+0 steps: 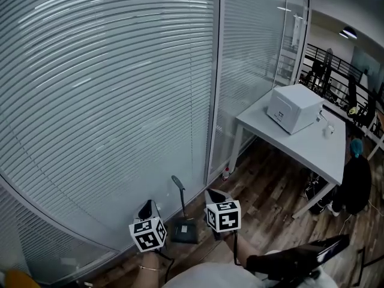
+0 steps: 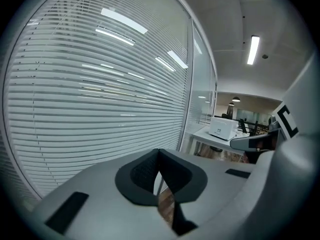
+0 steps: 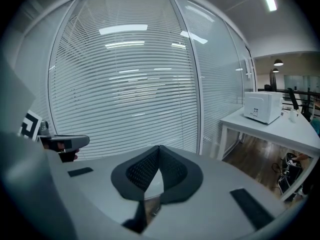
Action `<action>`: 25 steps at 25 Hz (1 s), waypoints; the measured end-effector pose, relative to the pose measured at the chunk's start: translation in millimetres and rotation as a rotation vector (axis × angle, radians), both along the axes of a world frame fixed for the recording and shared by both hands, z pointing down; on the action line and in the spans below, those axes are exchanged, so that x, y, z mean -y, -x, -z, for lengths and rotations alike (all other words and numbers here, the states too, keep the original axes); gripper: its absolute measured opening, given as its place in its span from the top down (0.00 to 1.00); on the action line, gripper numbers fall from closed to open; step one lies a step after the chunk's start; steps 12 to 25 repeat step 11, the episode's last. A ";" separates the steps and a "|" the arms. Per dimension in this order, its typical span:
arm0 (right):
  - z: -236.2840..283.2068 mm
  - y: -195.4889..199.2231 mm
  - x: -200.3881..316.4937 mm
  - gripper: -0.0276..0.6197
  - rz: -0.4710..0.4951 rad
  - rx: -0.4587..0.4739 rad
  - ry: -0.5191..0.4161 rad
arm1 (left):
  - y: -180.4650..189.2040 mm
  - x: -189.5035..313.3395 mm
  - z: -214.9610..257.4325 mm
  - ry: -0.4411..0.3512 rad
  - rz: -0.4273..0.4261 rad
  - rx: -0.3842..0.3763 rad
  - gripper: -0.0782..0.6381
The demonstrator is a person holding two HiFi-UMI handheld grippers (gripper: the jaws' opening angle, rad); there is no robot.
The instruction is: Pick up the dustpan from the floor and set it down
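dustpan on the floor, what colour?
Dark grey, nearly black, pan and handle alike. The dustpan shows best in the head view.

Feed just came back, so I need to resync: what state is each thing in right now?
Left hand-held gripper: shut, empty.
Right hand-held gripper: shut, empty.
Dustpan: on floor, handle upright, not held.
Blinds: lowered.
White box: standing on table.
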State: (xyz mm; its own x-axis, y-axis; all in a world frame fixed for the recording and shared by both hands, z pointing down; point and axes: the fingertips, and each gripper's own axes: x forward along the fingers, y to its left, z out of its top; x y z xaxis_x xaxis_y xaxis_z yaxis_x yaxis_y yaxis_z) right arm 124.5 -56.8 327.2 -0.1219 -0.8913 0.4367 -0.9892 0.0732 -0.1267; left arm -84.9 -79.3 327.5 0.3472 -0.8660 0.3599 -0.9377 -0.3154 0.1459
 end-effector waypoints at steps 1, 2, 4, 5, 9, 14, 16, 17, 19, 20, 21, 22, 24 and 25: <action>-1.1 -0.9 0.4 0.91 0.000 0.002 0.001 | -0.8 -0.4 -1.4 0.001 0.001 0.002 0.87; -2.2 -1.8 0.8 0.91 0.001 0.003 0.001 | -1.6 -0.7 -2.7 0.002 0.002 0.005 0.87; -4.0 -2.3 1.1 0.91 0.004 0.007 0.003 | -2.0 -1.4 -4.3 0.004 0.007 0.010 0.87; -4.6 -1.8 0.6 0.91 0.007 0.008 0.004 | -1.0 -2.1 -4.9 0.005 0.012 0.012 0.87; -4.5 0.9 -3.5 0.91 0.017 0.010 0.010 | 6.8 -5.5 -5.4 0.018 0.038 0.013 0.87; -2.9 1.0 -4.8 0.91 0.019 0.011 0.012 | 10.0 -6.6 -4.0 0.023 0.048 0.013 0.87; -2.9 1.0 -4.8 0.91 0.019 0.011 0.012 | 10.0 -6.6 -4.0 0.023 0.048 0.013 0.87; -2.9 1.0 -4.8 0.91 0.019 0.011 0.012 | 10.0 -6.6 -4.0 0.023 0.048 0.013 0.87; -2.9 1.0 -4.8 0.91 0.019 0.011 0.012 | 10.0 -6.6 -4.0 0.023 0.048 0.013 0.87; -2.9 1.0 -4.8 0.91 0.019 0.011 0.012 | 10.0 -6.6 -4.0 0.023 0.048 0.013 0.87; -2.9 1.0 -4.8 0.91 0.019 0.011 0.012 | 10.0 -6.6 -4.0 0.023 0.048 0.013 0.87; -2.9 1.0 -4.8 0.91 0.019 0.011 0.012 | 10.0 -6.6 -4.0 0.023 0.048 0.013 0.87; -2.9 1.0 -4.8 0.91 0.019 0.011 0.012 | 10.0 -6.6 -4.0 0.023 0.048 0.013 0.87; -2.9 1.0 -4.8 0.91 0.019 0.011 0.012 | 10.0 -6.6 -4.0 0.023 0.048 0.013 0.87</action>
